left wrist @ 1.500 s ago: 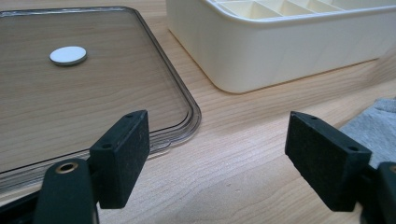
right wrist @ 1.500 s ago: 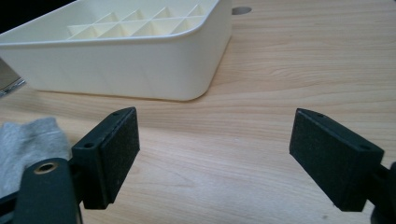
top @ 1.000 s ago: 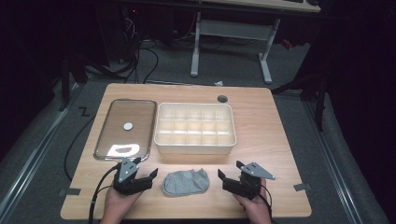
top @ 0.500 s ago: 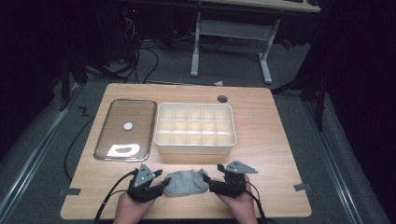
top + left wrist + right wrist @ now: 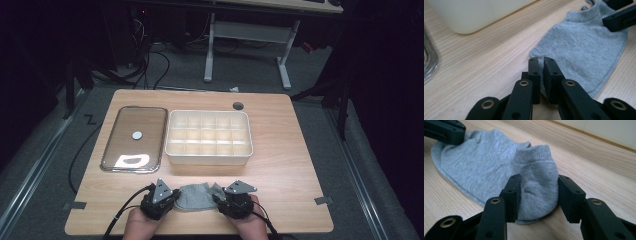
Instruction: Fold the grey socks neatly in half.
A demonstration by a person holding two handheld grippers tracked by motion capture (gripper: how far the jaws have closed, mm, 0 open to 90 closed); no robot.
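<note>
Sock (image 5: 196,196) lies between grippers: left gripper (image 5: 540,65) pinches its edge, right gripper (image 5: 537,192) spread around its cuff.

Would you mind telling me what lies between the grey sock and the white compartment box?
Only bare wooden table lies between the sock and the box, as the high view shows.

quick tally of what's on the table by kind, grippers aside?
Grey sock: 1
Cream compartment box: 1
Clear lid with a white knob: 1
Total: 3
</note>
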